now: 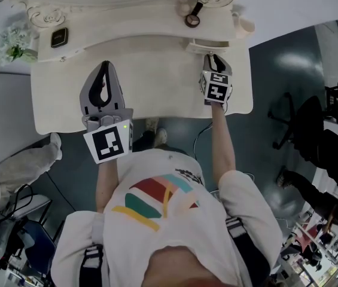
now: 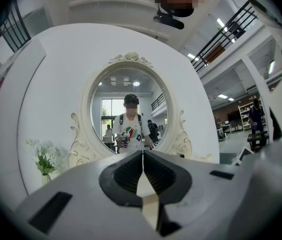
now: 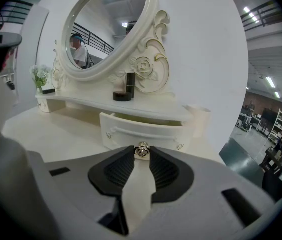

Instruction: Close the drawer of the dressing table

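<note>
The dressing table's small cream drawer [image 1: 207, 45] [image 3: 141, 131] stands pulled out a little below the right end of the upper shelf. Its metal knob [image 3: 141, 150] sits between the tips of my right gripper [image 3: 141, 154] [image 1: 212, 57], whose jaws are shut on it. My left gripper [image 1: 104, 67] hovers over the left half of the table top [image 1: 157, 82] with its jaws [image 2: 142, 154] shut and nothing between them. It faces the oval mirror [image 2: 126, 109].
A vase of white flowers [image 1: 13, 43] [image 2: 46, 156] and a small dark box [image 1: 59, 37] stand on the shelf's left end. Dark cosmetic jars [image 3: 123, 91] [image 1: 192, 20] sit above the drawer. An office chair [image 1: 303, 121] stands on the floor to the right.
</note>
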